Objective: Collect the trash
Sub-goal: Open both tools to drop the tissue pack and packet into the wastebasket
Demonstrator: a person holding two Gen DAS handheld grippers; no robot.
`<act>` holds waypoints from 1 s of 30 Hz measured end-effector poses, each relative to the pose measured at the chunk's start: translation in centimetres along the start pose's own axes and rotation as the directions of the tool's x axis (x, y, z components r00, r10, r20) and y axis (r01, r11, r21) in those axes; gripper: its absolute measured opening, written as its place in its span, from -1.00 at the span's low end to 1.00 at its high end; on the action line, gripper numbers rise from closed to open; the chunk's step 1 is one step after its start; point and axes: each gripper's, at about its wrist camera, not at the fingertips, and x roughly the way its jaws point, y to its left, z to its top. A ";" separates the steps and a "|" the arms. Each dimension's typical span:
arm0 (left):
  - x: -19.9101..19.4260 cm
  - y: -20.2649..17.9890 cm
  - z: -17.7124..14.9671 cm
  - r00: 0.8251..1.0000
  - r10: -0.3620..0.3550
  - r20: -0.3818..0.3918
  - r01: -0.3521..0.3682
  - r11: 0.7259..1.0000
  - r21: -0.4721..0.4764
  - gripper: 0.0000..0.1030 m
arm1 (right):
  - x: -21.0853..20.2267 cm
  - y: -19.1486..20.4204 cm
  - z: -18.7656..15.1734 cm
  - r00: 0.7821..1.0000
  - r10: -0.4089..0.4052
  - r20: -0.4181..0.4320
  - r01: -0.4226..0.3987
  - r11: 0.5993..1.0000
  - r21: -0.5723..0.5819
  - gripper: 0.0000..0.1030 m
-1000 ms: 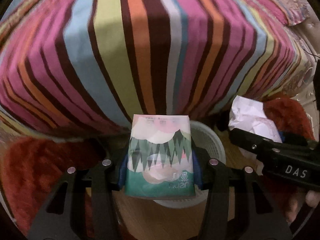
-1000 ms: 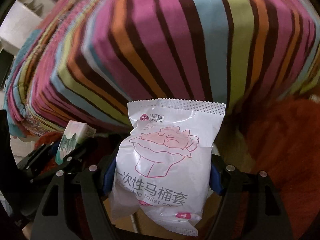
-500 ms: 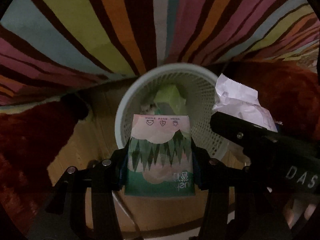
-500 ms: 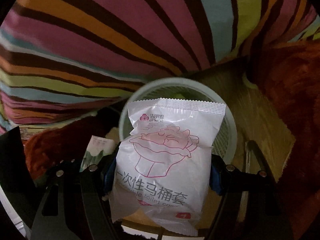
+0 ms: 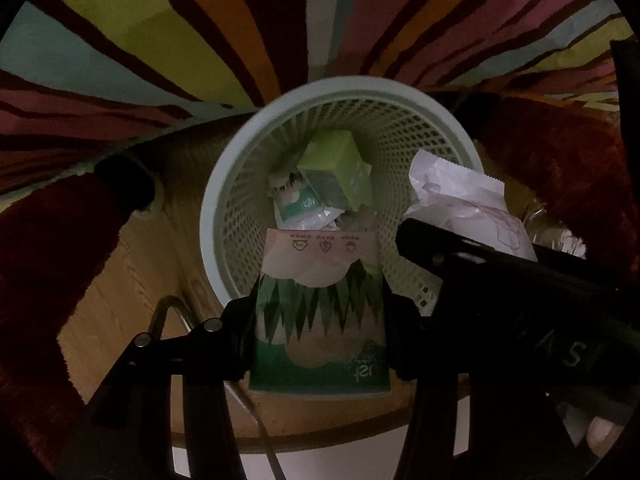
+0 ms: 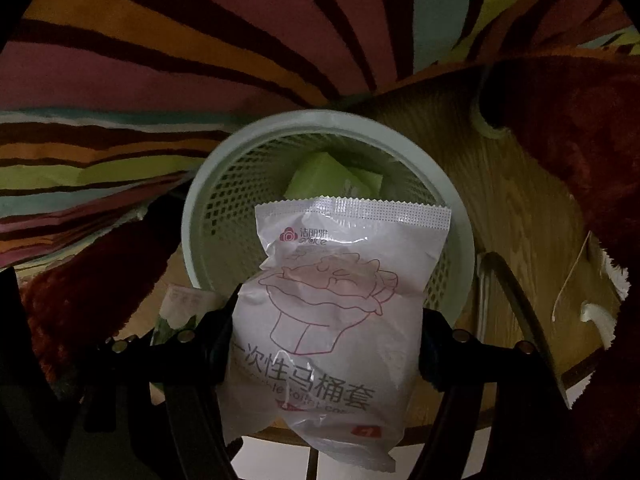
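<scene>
My left gripper is shut on a green and pink tissue pack, held over the near rim of a pale green mesh waste basket. Inside the basket lie a light green pack and a green-white wrapper. My right gripper is shut on a white plastic packet with a pink drawing, held above the same basket. In the left wrist view the right gripper's black body and its white packet hang at the basket's right edge.
A striped cloth hangs behind the basket. Dark red fluffy fabric lies left and right of it. The basket stands on a round wooden board, and a thin cable runs near my left fingers.
Both grippers have sunk and tipped downward with their packs. The view went from the striped cloth to looking into the basket, which now looms larger and closer.
</scene>
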 end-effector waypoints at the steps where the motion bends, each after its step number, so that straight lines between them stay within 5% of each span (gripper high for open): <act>1: 0.2 -0.1 0.0 1.000 0.001 -0.005 -0.001 1.000 0.003 -0.04 | 0.1 -0.1 0.0 1.000 0.000 -0.005 0.000 1.000 0.003 0.34; 11: 1.3 0.0 0.1 0.998 0.001 -0.059 -0.001 1.000 0.003 -0.02 | 1.7 0.6 0.4 0.999 -0.021 -0.045 0.021 1.000 0.001 0.35; 13: 1.8 0.0 0.1 0.997 0.002 -0.076 -0.003 1.000 -0.008 0.10 | 2.2 0.8 0.6 0.998 -0.032 -0.061 0.032 0.999 0.001 0.36; 15: 2.1 0.2 0.1 0.996 0.026 -0.087 -0.028 0.999 -0.017 0.58 | 3.0 0.8 1.1 0.995 -0.052 -0.087 0.053 0.999 0.005 0.40; 21: 2.1 0.3 0.0 0.996 0.029 -0.083 -0.031 0.999 -0.025 0.58 | 2.8 0.9 1.3 0.994 -0.077 -0.083 0.080 0.996 0.032 0.84; 30: 1.5 0.4 -0.2 0.998 0.027 -0.058 -0.028 0.999 -0.023 0.58 | 2.5 0.6 1.2 0.997 -0.061 -0.054 0.062 0.998 0.028 0.84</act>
